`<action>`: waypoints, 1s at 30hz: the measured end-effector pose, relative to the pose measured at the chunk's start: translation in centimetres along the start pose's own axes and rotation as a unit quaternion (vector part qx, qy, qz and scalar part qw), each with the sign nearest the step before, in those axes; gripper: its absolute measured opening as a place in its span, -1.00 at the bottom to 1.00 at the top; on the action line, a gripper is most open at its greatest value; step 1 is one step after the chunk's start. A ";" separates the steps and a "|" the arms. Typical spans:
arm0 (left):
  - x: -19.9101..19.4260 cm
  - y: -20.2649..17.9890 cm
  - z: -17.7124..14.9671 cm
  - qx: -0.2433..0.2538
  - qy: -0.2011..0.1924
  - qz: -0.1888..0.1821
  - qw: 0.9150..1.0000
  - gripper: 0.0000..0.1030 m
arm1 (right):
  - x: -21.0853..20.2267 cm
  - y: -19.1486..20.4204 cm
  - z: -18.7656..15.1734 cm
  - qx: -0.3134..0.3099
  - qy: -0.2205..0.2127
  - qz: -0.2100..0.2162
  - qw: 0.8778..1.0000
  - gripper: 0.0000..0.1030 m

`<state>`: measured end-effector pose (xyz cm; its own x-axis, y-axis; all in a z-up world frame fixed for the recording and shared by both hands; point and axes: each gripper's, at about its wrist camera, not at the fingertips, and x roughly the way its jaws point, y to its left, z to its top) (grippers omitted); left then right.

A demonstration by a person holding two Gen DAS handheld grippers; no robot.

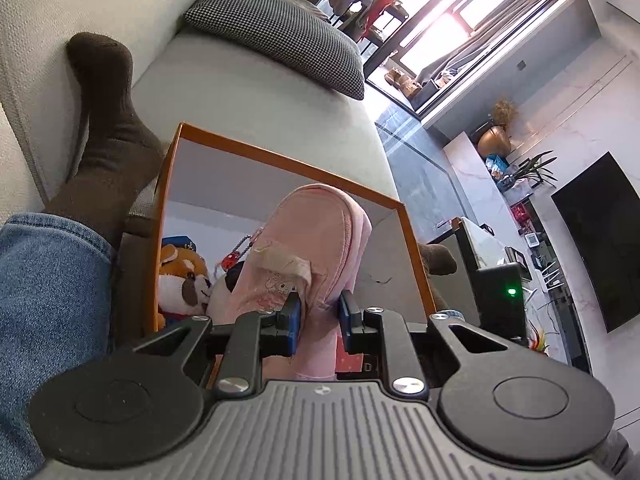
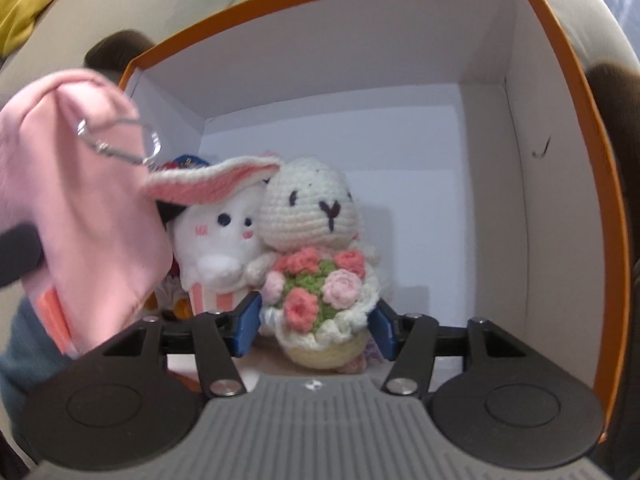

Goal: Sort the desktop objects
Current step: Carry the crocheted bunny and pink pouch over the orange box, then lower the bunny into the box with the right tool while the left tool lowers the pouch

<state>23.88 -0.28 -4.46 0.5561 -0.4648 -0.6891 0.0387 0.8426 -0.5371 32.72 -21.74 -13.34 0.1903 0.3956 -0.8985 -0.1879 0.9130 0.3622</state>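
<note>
Left claw [image 1: 319, 320] clamps pink pouch [image 1: 316, 236]; right claw [image 2: 316, 326] straddles crochet bunny [image 2: 320, 264].

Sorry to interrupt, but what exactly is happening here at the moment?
A person is sorting toys into an orange box on a sofa. The left gripper is shut on a pink pouch at the box. The right gripper has its fingers around a crochet bunny inside the box, beside a white plush.

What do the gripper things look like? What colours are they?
Both look the same. The left gripper and right gripper each have two blue finger pads on black arms with silver screws. Behind sit two round black discs and a grey ribbed body with a tiny logo. No cables show.
</note>
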 end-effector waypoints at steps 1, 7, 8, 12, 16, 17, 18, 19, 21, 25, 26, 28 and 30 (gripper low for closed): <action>0.0 -0.1 0.0 0.000 0.002 0.000 1.000 -0.56 | -0.2 0.2 -0.1 -0.008 -0.003 -0.002 1.000 0.21; -0.1 -0.8 0.5 -0.009 0.011 -0.016 1.000 -0.56 | -1.5 0.8 -0.9 -0.037 -0.021 0.007 0.999 0.28; -0.1 -1.0 0.7 -0.011 0.013 -0.021 1.000 -0.56 | -2.0 0.4 -1.1 -0.044 -0.025 0.003 0.999 0.28; 1.1 -2.4 1.8 -0.021 0.025 -0.054 0.998 -0.56 | -4.7 0.2 -1.5 -0.085 -0.051 0.005 0.995 0.21; 4.1 -4.1 2.6 -0.036 0.045 -0.081 0.995 -0.56 | -7.5 -0.9 -0.8 -0.145 -0.074 -0.028 0.986 -0.16; 5.0 -4.4 2.6 -0.042 0.053 -0.088 0.994 -0.56 | -7.8 -1.1 0.0 -0.158 -0.080 -0.043 0.983 -0.20; 6.1 -4.7 2.6 -0.047 0.062 -0.094 0.992 -0.56 | -8.6 -1.6 0.1 -0.173 -0.086 -0.060 0.979 -0.23; 7.4 -5.1 2.5 -0.051 0.075 -0.097 0.991 -0.56 | -9.2 -2.2 0.4 -0.185 -0.092 -0.077 0.975 -0.26; 9.7 -5.3 2.3 -0.059 0.095 -0.097 0.989 -0.56 | -9.8 -2.8 0.4 -0.210 -0.099 -0.106 0.967 -0.34; 13.5 -4.3 1.6 -0.103 0.124 -0.096 0.982 -0.56 | -9.5 -3.5 0.5 -0.255 -0.087 -0.128 0.954 -0.46; 14.1 -3.9 1.4 -0.116 0.130 -0.100 0.980 -0.56 | -9.1 -3.5 0.5 -0.270 -0.084 -0.130 0.950 -0.49; 15.4 -2.9 1.0 -0.142 0.141 -0.101 0.975 -0.56 | -8.4 -3.6 0.1 -0.299 -0.085 -0.142 0.940 -0.50; 16.0 -2.2 0.6 -0.148 0.146 -0.083 0.975 -0.56 | -9.0 -3.8 -0.2 -0.328 -0.086 -0.153 0.928 -0.50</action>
<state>33.21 -9.46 -14.02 0.3010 -0.6814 -0.6672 -0.1584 0.6542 -0.7396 31.53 -28.76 -6.71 0.4716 0.1899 -0.8611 -0.6360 0.7496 -0.1830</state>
